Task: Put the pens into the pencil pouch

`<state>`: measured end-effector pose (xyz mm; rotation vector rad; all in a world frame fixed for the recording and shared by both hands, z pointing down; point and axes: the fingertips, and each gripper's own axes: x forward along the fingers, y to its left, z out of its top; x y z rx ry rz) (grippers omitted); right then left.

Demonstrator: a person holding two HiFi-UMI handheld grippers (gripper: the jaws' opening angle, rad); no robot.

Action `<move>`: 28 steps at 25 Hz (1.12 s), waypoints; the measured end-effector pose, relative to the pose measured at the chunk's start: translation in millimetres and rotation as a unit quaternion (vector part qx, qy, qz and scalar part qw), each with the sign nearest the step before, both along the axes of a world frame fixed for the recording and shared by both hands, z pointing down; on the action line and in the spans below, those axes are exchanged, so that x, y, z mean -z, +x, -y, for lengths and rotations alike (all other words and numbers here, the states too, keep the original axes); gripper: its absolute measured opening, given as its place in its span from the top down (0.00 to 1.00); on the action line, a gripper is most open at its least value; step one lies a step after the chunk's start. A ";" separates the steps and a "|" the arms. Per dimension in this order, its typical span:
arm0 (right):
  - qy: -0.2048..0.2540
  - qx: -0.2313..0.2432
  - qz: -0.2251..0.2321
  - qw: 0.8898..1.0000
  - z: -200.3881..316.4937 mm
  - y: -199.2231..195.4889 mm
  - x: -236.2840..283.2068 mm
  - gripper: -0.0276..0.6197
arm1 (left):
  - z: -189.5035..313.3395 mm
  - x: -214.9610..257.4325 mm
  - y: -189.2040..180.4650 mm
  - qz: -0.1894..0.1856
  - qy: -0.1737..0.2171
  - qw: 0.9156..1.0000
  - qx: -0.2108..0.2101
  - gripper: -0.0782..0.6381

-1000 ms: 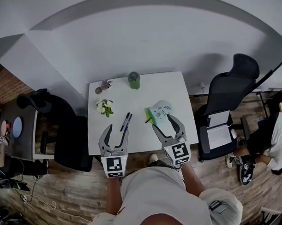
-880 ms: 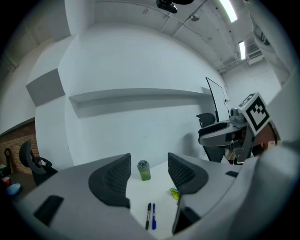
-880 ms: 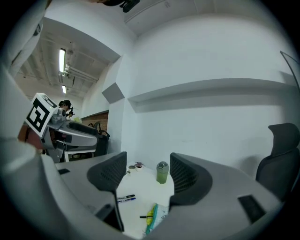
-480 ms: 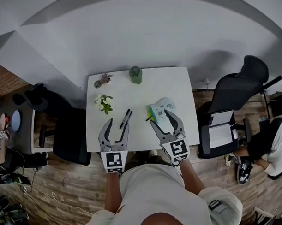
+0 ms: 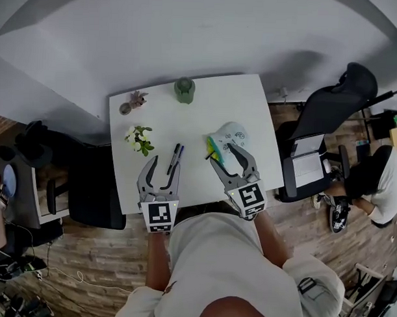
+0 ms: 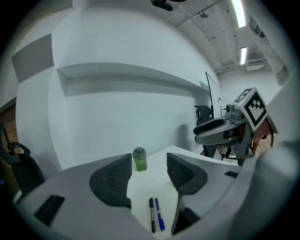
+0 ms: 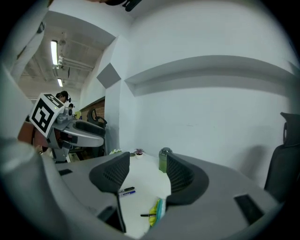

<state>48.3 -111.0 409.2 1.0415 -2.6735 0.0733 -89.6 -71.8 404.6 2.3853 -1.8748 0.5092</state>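
Two pens out on the white table (image 5: 243, 101): a black pen (image 6: 151, 214) and a blue pen (image 6: 159, 213), side by side, not in the pouch. They lie just ahead of the left gripper (image 6: 149, 176), in line with the gap between its jaws. Those jaws stand apart, nothing pinched.

To the pens' right lies the pencil pouch (image 5: 229, 136), pale with a yellow-green opening facing the pens. A third, dark pen (image 7: 146, 215) pokes out of that opening.

The right gripper (image 7: 147, 176) sits at the pouch's near end. Its jaws have just been closing a little, yet they stand well apart, pads pressing on nothing.

At the table's far edge stands a green cup (image 5: 184, 90). A small potted plant (image 5: 132, 101) occupies the far-left corner, and a white-flowered sprig (image 5: 139, 139) sits nearer. Beyond the table's right side stands a black office chair (image 5: 330, 107).
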 end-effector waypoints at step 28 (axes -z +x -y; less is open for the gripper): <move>-0.130 0.054 -0.113 0.984 -30.4 -77.3 -140.5 0.69 | -11.7 -153.0 -28.1 -0.030 -0.162 0.983 -0.080 0.73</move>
